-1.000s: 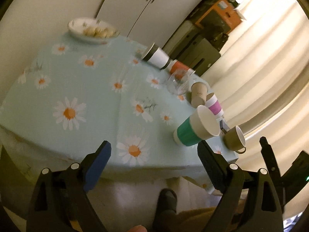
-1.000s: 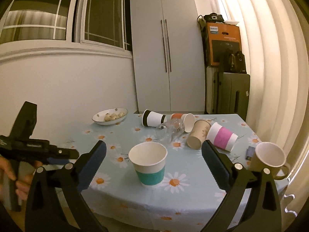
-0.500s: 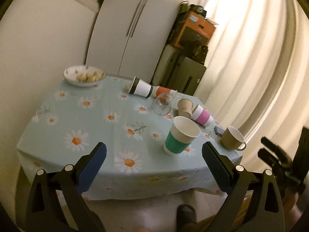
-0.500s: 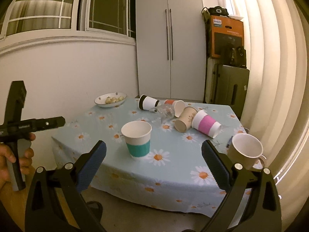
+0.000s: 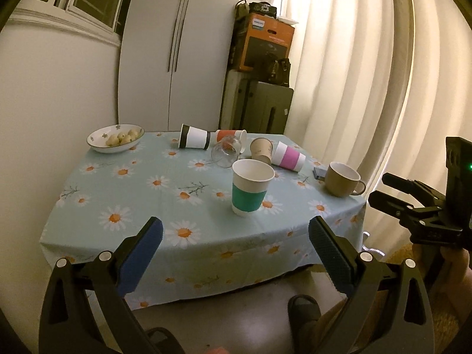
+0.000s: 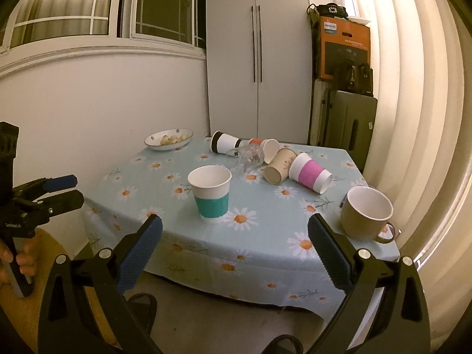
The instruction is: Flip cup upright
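A teal-banded paper cup (image 5: 251, 190) (image 6: 211, 194) stands upright near the table's front. Behind it several cups lie on their sides: a black-and-white cup (image 5: 194, 136) (image 6: 225, 143), an orange cup (image 5: 231, 136) (image 6: 265, 147), a clear glass (image 5: 224, 155) (image 6: 250, 155), a tan cup (image 5: 261, 151) (image 6: 278, 166) and a pink-banded cup (image 5: 287, 157) (image 6: 309, 174). My left gripper (image 5: 235, 255) is open and empty, short of the table's front edge. My right gripper (image 6: 235, 253) is open and empty, also off the table.
A brown mug (image 5: 342, 179) (image 6: 367, 214) stands upright at the table's right corner. A bowl of food (image 5: 115, 137) (image 6: 168, 139) sits at the back left. The daisy tablecloth (image 5: 132, 183) (image 6: 265, 236) overhangs the edge. Curtains, cupboard and boxes stand behind.
Both grippers have drawn back from the table and the left view has levelled out. The teal cup stays upright where it stood.
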Motion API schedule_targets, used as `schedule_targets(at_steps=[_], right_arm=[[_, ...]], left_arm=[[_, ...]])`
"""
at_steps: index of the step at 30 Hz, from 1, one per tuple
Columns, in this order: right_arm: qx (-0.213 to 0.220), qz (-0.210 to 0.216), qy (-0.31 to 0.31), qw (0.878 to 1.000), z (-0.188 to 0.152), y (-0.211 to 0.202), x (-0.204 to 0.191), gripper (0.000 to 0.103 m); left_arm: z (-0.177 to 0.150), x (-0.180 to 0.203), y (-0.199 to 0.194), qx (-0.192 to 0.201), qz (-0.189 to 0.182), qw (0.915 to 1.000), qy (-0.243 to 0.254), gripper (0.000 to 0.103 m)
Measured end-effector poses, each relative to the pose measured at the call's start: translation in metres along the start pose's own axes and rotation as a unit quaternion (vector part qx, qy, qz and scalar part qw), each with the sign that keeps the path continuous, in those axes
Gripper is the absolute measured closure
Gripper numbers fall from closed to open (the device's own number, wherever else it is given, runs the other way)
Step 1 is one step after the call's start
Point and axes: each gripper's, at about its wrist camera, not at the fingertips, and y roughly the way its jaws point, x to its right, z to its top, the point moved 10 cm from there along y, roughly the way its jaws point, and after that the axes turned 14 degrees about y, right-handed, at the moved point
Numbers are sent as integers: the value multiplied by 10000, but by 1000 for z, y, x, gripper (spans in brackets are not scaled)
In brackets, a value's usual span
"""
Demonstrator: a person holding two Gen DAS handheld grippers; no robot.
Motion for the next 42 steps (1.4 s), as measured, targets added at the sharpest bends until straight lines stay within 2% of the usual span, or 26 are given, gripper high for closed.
schedule_targets(at_steps=[11, 27, 42], right_arm=[[-131, -27, -132, 9998, -6, 6, -5, 5], [-178, -43, -188, 9997, -9, 12, -8, 5], [-172, -49, -198, 9996, -10, 13, -8, 5]], left_arm=[[-1, 8, -3, -108, -34, 9999, 65, 7], [-3, 9, 12, -300, -27, 9994, 144, 7], [-4, 8, 13, -286, 13, 9995, 117, 7]])
